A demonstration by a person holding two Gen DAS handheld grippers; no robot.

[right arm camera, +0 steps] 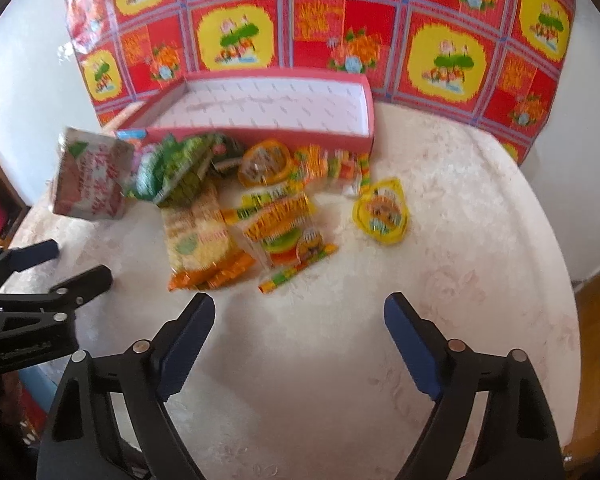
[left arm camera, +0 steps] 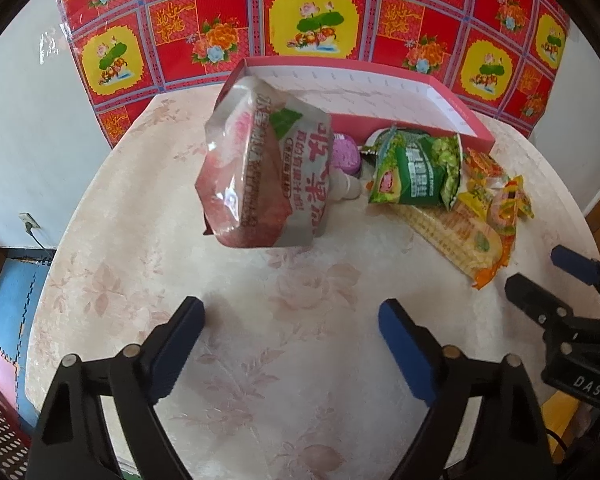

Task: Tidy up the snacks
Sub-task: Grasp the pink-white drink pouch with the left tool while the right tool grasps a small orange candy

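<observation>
A tall red and silver snack pouch (left arm camera: 260,172) stands upright on the round table (left arm camera: 300,320), ahead of my left gripper (left arm camera: 290,318), which is open with nothing between its fingers. Behind it lies a shallow pink box (left arm camera: 452,110), empty as far as I see. A green bag (left arm camera: 416,168), a purple cup (left arm camera: 344,156) and yellow and orange packets (left arm camera: 476,232) lie in front of the box. My right gripper (right arm camera: 300,318) is open over bare tabletop, short of the packet pile (right arm camera: 276,224). A yellow jelly cup (right arm camera: 382,214) lies apart to the right. The pouch (right arm camera: 88,176) shows again at the left.
A red and yellow patterned sheet (left arm camera: 308,20) hangs on the wall behind the table. Each gripper shows at the edge of the other view, the right gripper (left arm camera: 548,280) to the right and the left gripper (right arm camera: 68,264) to the left. Blue floor mats (left arm camera: 12,300) lie left.
</observation>
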